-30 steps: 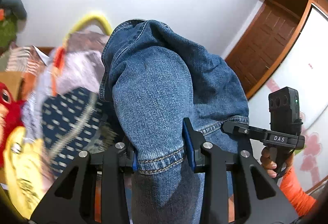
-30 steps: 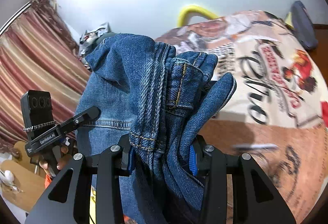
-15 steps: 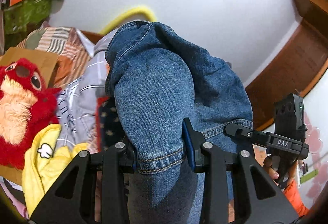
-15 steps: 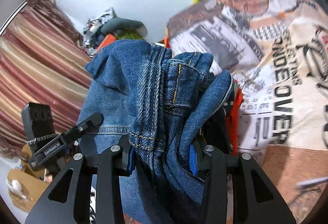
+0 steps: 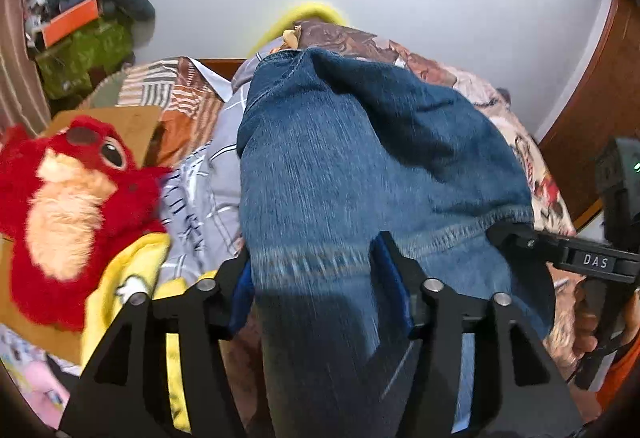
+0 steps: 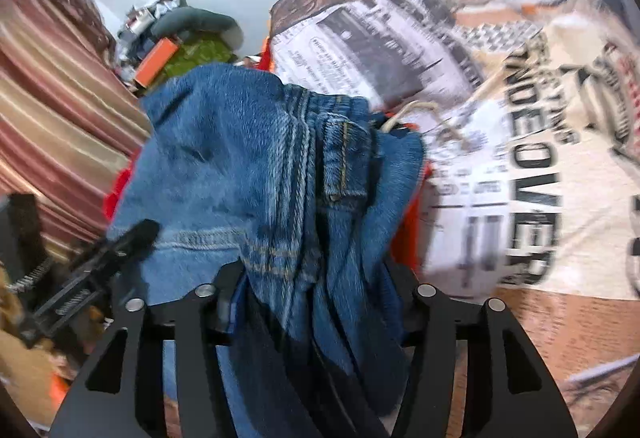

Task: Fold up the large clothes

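Observation:
A pair of blue denim jeans (image 5: 340,157) hangs bunched over both grippers above the bed. My left gripper (image 5: 316,262) has a jeans leg with its hem between the jaws, which are opening. The blue pads (image 5: 394,290) show beside the cloth and no longer pinch it. My right gripper (image 6: 316,278) has the seamed, belt-loop part of the jeans (image 6: 240,165) between its jaws, which are opening too. Each gripper shows at the edge of the other's view: the right gripper (image 5: 560,250) held by a hand (image 5: 588,338), and the left gripper (image 6: 116,250).
The bed has a printed newspaper-pattern sheet (image 6: 520,157) on the right. A red plush toy (image 5: 68,197), a yellow cloth (image 5: 132,278) and a cardboard box (image 5: 132,117) lie left. A striped curtain (image 6: 48,97) hangs far left, and a wooden door (image 5: 600,97) stands right.
Both grippers have dropped and tipped down toward the bed with the jeans. Both pairs of jaws have spread wider, and the denim now sits looser between them.

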Tool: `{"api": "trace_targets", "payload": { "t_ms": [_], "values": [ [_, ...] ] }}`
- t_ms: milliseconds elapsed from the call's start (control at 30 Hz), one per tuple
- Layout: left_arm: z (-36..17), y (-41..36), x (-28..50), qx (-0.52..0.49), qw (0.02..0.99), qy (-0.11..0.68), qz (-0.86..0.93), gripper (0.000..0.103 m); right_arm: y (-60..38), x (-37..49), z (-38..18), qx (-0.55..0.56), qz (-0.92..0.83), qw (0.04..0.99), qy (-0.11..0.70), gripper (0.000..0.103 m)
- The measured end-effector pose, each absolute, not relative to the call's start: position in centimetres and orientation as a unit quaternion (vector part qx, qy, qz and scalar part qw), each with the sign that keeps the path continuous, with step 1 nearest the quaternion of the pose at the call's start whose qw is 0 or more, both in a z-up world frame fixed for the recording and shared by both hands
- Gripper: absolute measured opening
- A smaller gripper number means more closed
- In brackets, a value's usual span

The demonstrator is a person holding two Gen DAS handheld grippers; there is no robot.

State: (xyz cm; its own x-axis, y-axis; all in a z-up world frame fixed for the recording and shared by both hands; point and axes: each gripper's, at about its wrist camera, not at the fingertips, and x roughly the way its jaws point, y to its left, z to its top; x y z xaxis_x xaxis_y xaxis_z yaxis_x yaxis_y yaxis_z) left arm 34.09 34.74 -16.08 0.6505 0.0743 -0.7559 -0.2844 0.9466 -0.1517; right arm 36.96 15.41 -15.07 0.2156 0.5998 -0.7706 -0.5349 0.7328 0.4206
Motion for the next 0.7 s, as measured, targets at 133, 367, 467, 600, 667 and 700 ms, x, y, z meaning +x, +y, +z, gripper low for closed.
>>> {"api": "trace_targets", "payload": {
  "t_ms": [133, 367, 467, 600, 667, 700],
  "values": [
    [-15.6, 33.4, 31.7, -0.108, 0.896, 0.416, 0.116, 0.067, 13.9, 34.8, -14.0, -0.009, 0.345, 0.798, 0.494, 0.057],
    [-13.3, 29.4, 26.4, -0.082, 0.898, 0.416, 0.119, 0.068, 10.0, 29.7, -10.4, -0.053, 0.329, 0.825, 0.456, 0.058],
    [-10.6, 27.6, 24.2, -0.076, 0.910, 0.392, 0.111, 0.068, 8.6, 27.4, -7.5, -0.045, 0.334, 0.840, 0.425, 0.058],
    [-5.3, 24.9, 20.2, -0.062, 0.935, 0.332, 0.104, 0.068, 6.9, 24.3, -2.5, -0.022, 0.349, 0.865, 0.360, 0.058],
    [-2.2, 23.5, 17.9, -0.057, 0.950, 0.293, 0.098, 0.068, 5.9, 22.3, 0.3, -0.007, 0.360, 0.876, 0.321, 0.058],
    [-1.3, 23.0, 17.0, -0.055, 0.954, 0.279, 0.096, 0.068, 5.5, 21.3, 1.4, -0.003, 0.364, 0.881, 0.303, 0.058]
  ]
}}
